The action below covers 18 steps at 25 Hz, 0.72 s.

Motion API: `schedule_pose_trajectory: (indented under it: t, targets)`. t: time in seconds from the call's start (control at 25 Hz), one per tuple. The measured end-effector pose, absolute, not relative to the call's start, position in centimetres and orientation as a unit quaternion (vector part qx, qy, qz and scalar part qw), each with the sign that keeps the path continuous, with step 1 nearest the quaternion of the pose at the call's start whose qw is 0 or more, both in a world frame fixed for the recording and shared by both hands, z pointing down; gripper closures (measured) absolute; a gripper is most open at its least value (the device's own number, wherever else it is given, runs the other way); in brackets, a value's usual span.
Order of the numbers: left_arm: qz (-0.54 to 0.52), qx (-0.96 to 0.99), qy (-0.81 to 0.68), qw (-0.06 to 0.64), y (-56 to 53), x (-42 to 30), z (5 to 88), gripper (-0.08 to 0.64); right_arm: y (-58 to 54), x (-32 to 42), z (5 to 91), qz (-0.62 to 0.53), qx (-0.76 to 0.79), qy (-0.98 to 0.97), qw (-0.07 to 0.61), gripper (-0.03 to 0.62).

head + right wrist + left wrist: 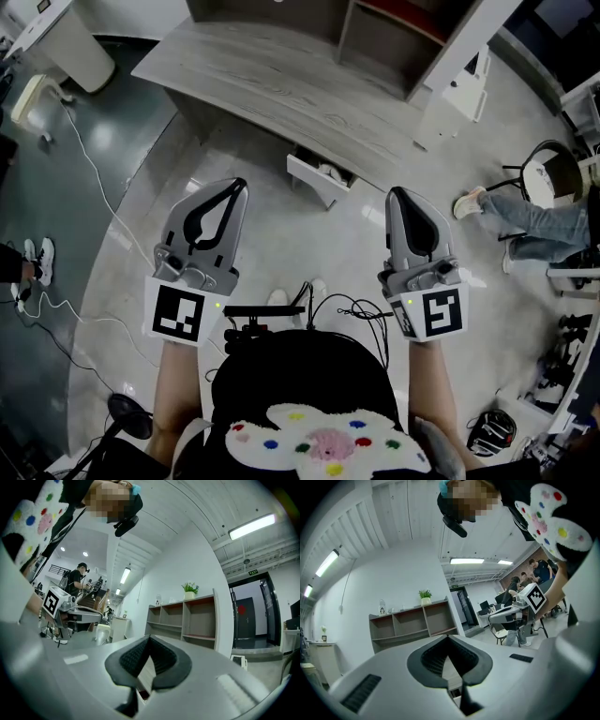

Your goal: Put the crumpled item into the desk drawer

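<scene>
**Grippers both clenched on nothing, drawer hanging open**

Far left, a white cable (94, 178) snakes across the floor (281, 248). Next, the left gripper (236, 186) points level at the desk (262, 84), jaws pressed together with nothing between them. Its marker cube (178, 314) shows only a black-and-white square code, no readable text. Bare floor runs ahead to the desk edge. The drawer (314, 180) sticks out below that edge with pale stuff (330, 172) inside. Can't tell if that's the crumpled item. The right gripper (396, 193) sits level too, jaws together, empty, well apart from its twin.
</scene>
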State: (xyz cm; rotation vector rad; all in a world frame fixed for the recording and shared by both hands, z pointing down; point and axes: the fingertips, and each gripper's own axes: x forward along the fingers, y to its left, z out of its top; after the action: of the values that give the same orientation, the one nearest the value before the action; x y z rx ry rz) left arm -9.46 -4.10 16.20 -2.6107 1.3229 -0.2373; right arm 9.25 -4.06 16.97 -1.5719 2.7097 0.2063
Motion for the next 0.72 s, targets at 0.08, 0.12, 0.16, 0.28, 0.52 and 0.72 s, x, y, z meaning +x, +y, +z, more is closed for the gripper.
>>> schedule_pose_trajectory:
  t: [0.08, 0.12, 0.16, 0.28, 0.52, 0.72]
  targets:
    - [-0.084, -0.887, 0.443, 0.103, -4.0, -9.3, 16.4, 0.554, -4.1, 9.1, 17.0, 0.063, -0.501, 0.863, 0.001, 0.583]
    - [-0.085, -0.888, 0.440, 0.105, -4.0, -9.2, 16.5, 0.554, -4.1, 9.1, 17.0, 0.062, -0.501, 0.863, 0.001, 0.583]
    - [-0.086, -0.889, 0.438, 0.105, -4.0, -9.1, 16.6, 0.554, -4.1, 9.1, 17.0, 0.061, -0.501, 0.863, 0.001, 0.583]
    - [-0.086, -0.891, 0.434, 0.102, -4.0, -8.8, 16.9, 0.554, -4.2, 9.0, 17.2, 0.060, -0.502, 0.863, 0.001, 0.583]
    - [-0.095, -0.895, 0.424, 0.102, -3.7, -8.6, 17.3, 0.554, -4.0, 8.9, 17.3, 0.062, -0.500, 0.864, -0.007, 0.583]
    - [-0.099, -0.896, 0.419, 0.106, -3.8, -8.4, 17.4, 0.554, -4.1, 8.8, 17.5, 0.063, -0.498, 0.865, -0.011, 0.583]
